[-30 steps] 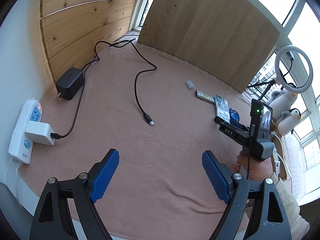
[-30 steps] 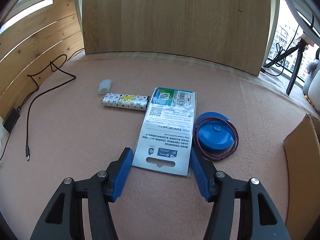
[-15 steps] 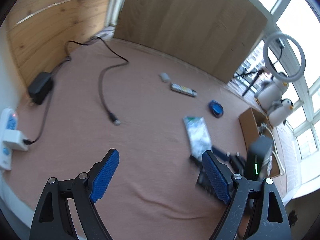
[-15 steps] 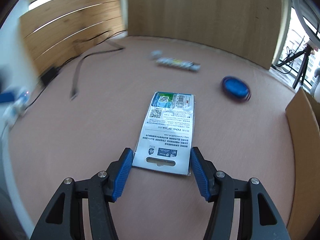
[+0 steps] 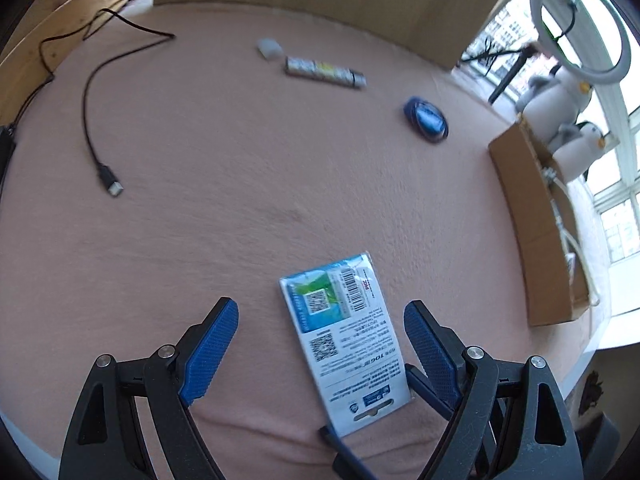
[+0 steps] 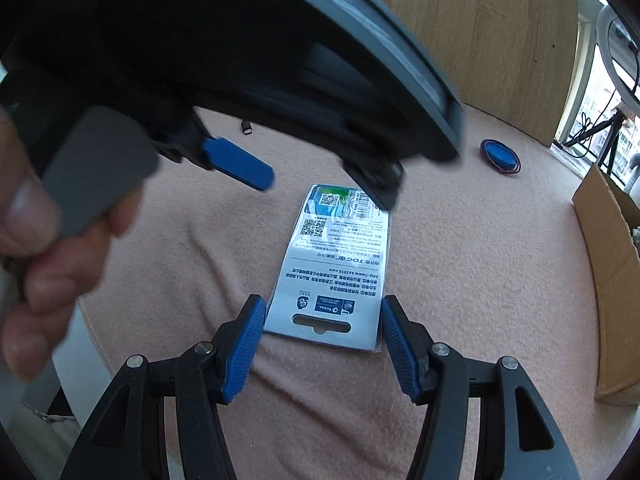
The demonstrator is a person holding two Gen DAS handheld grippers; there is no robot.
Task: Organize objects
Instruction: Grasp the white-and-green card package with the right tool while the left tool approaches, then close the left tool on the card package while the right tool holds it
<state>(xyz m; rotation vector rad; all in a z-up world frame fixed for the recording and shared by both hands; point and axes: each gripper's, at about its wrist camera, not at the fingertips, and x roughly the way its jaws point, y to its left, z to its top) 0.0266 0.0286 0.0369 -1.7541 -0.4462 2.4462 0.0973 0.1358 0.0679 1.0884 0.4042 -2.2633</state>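
Note:
A white and green retail packet lies flat along the pink cloth near the table's front edge. My right gripper is shut on its hanging-hole end, one blue pad against each long edge. In the left wrist view the same packet sits between the spread fingers of my left gripper, which is open and hovers above it without touching. One right fingertip shows under the left one. The left tool's dark body and a hand fill the upper left of the right wrist view.
Farther back on the cloth lie a patterned stick, a small white cap, a blue round disc and a black USB cable. A cardboard box stands at the right edge. Wooden panels wall the back.
My right gripper pulled the packet back from beside the stick and disc toward the front edge. The left gripper swung right, away from the cable and power strip, and now hangs over the packet.

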